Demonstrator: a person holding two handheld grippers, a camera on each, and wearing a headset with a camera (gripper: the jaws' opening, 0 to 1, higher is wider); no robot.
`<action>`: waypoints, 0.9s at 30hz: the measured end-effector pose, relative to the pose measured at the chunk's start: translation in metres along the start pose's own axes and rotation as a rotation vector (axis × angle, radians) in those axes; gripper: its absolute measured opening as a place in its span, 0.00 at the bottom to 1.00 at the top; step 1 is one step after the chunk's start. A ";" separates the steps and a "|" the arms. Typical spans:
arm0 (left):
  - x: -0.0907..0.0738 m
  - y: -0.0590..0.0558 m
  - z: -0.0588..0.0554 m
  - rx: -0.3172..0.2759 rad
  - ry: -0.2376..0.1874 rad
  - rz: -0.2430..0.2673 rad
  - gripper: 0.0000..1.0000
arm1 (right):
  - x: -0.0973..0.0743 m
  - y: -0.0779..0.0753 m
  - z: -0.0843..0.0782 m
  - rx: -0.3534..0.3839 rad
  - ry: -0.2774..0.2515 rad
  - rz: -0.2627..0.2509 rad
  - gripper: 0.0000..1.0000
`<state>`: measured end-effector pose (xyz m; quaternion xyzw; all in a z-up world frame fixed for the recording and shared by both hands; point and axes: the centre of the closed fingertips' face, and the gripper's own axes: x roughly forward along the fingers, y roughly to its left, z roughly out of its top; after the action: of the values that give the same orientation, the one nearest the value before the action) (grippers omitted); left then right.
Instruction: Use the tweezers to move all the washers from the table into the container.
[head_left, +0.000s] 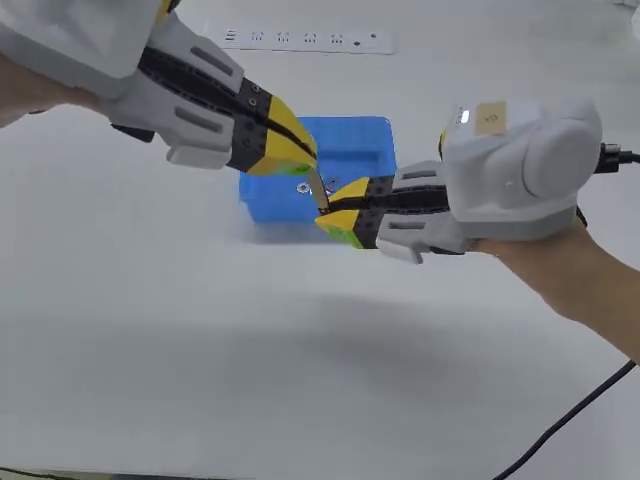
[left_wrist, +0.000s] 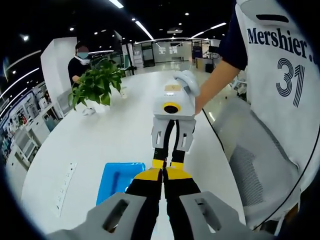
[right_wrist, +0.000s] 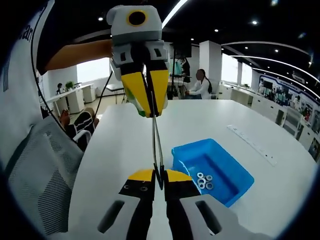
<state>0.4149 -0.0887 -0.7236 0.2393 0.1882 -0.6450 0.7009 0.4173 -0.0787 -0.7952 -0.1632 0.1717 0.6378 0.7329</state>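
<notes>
Mostly the tweezers (right_wrist: 155, 145) are hard to follow. In the head view a short silvery piece shows between the two yellow tips, and in the left gripper view I cannot make them out against the dark jaws. The right gripper view gives them plainly: thin metal legs running from the left claw (right_wrist: 151, 112) at the top down into the right claw (right_wrist: 159, 176) at the bottom. Both claws are pinched narrow on the tweezers, one at each end, tip facing tip. They sit over or just beside an edge of the blue container (right_wrist: 220, 167); I cannot tell which. A small cluster of washers (right_wrist: 204, 181) lies on the container floor, clear in the right gripper view. The head view shows one or two pale rings there, and the claws cover part of the container, whose near wall is blurred. The table (head_left: 200, 350) is white and open toward the person. A black cable (head_left: 570, 410) is cut off at the lower right corner, and a white power strip (head_left: 305, 40) lies along the far side, well apart from the container. The left gripper view takes in a potted plant (left_wrist: 97, 85) farther down the table, with a person (left_wrist: 80, 62) standing by it.
</notes>
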 end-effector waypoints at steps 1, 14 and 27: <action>0.001 -0.002 -0.006 -0.005 0.007 -0.001 0.05 | 0.000 0.002 -0.005 -0.018 0.030 0.008 0.08; 0.028 -0.008 -0.088 -0.090 0.148 0.003 0.05 | 0.008 -0.001 -0.051 -0.057 0.225 0.057 0.08; 0.056 -0.003 -0.133 -0.150 0.208 -0.041 0.06 | 0.025 -0.010 -0.079 -0.075 0.337 0.105 0.08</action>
<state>0.4235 -0.0579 -0.8644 0.2479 0.3125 -0.6152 0.6801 0.4272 -0.0942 -0.8770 -0.2856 0.2766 0.6449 0.6527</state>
